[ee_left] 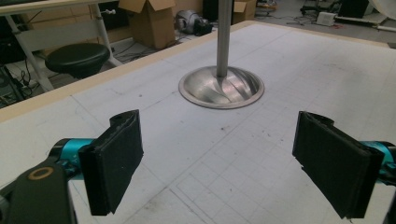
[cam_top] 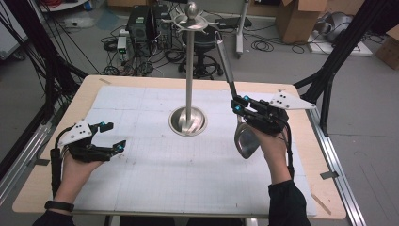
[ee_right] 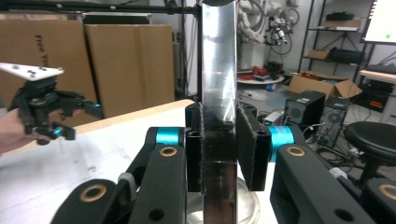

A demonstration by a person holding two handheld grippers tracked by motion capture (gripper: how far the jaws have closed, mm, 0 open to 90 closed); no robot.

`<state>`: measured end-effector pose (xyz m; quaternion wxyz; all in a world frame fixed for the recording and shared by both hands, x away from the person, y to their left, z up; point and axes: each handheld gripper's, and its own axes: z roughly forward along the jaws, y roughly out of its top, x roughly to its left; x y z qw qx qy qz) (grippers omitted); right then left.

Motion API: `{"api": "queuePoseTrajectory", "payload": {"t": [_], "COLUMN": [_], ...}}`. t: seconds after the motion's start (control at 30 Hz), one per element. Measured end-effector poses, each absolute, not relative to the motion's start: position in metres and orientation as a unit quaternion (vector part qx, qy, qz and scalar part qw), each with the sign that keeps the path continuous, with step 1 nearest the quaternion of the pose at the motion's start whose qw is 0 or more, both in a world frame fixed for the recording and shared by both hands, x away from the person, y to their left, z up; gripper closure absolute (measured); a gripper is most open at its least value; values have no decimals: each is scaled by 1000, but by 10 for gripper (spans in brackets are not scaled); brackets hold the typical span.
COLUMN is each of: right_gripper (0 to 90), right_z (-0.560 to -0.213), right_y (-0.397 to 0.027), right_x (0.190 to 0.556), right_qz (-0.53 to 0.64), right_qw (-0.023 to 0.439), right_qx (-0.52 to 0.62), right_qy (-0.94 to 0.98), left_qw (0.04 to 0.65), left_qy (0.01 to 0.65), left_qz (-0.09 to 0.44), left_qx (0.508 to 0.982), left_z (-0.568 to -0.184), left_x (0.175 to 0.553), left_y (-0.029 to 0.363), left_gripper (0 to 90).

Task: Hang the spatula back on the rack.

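Our left hand-held gripper (cam_top: pixel 109 136) spread over open surface (cam_top: pixel 155 174); right hand-held gripper (cam_top: pixel 239 104) pinching ladle (cam_top: pixel 245 139) beside the steel stand (cam_top: pixel 188 120).

A: What blocks the way around the stand (cam_top: pixel 189 120)?
B: Its pole rises mid-mat (cam_top: pixel 155 165); right of it, the ladle (cam_top: pixel 240 127) held in the right gripper (cam_top: pixel 244 109) stands tilted.
A: Left of the stand?
B: Bare mat, up to the left gripper (cam_top: pixel 109 136), its 2 jaws apart.

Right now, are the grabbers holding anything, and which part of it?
The right gripper is shut on a metal ladle, gripping its flat handle just above the bowl. The left gripper is open and holds nothing.
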<state>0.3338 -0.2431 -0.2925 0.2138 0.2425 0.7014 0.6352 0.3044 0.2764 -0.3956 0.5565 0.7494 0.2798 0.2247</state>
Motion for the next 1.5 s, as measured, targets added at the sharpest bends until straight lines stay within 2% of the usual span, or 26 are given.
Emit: {"api": "queuePoseTrajectory", "payload": {"t": [1.1,1.5], "right_gripper": [751,750], "right_z": [-305,-313], "right_y": [-209,-202], "right_x": [360,362], "right_qz": [632,628], "right_qw": [217,231], "right_qx": [254,257], "right_qy": [699,697], "left_qw": [554,552], "left_qy": [276,276], "left_qz": [224,222], "left_qx": [753,755], "left_z": [-397,-397], "left_x": [305,305], "left_y": [276,275], "left_gripper": [165,165]}}
